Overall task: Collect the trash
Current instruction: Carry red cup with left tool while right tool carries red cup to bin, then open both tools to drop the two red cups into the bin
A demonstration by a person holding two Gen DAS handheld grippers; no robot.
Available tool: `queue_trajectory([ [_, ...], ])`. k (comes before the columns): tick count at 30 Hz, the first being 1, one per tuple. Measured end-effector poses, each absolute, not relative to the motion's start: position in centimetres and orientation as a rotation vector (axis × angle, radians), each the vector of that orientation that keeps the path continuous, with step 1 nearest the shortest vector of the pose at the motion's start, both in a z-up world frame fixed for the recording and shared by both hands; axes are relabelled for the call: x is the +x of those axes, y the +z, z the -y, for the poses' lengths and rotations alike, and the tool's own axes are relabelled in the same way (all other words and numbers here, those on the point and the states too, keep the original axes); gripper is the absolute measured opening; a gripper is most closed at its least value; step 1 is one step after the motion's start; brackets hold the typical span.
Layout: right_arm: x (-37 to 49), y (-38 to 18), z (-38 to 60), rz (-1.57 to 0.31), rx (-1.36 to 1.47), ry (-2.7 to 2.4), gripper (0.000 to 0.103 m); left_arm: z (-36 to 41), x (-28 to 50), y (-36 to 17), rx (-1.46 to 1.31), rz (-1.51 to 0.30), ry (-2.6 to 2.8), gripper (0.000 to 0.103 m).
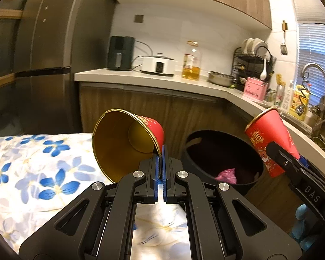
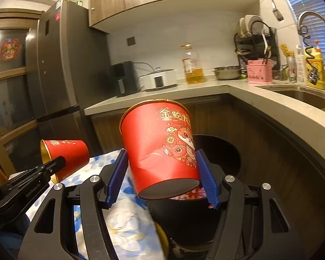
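Note:
My left gripper (image 1: 160, 162) is shut on the rim of a red paper cup with a gold inside (image 1: 123, 143), held tilted above the flowered tablecloth (image 1: 32, 162). It also shows at the left of the right wrist view (image 2: 65, 156). My right gripper (image 2: 162, 173) is shut on the sides of a second red paper cup (image 2: 160, 147), held upright above the black trash bin (image 2: 218, 151). That cup also shows in the left wrist view (image 1: 270, 143), over the bin (image 1: 205, 151). Pink trash (image 1: 226, 174) lies in the bin.
A wooden counter (image 1: 153, 80) runs behind the bin and bends right to a sink (image 2: 309, 97) with a tap. On it stand a black appliance (image 1: 120, 53), a white cooker (image 1: 158, 65), an oil bottle (image 1: 191, 62) and a dish rack (image 1: 253, 62). A tall fridge (image 1: 43, 54) stands left.

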State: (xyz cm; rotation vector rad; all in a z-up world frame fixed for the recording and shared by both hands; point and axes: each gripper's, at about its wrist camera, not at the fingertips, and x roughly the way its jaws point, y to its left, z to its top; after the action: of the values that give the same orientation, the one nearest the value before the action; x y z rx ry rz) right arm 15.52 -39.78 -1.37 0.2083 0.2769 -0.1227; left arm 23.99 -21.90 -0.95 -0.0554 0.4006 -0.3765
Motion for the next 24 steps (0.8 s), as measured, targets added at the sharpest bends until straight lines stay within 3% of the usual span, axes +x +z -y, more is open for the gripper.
queue_trajectory([
  [24,17.5,-1.1,45.3,-0.249,0.253,-0.240,0.063,33.1,28.9,-1.3,0.002,-0.417,-0.646,0.002],
])
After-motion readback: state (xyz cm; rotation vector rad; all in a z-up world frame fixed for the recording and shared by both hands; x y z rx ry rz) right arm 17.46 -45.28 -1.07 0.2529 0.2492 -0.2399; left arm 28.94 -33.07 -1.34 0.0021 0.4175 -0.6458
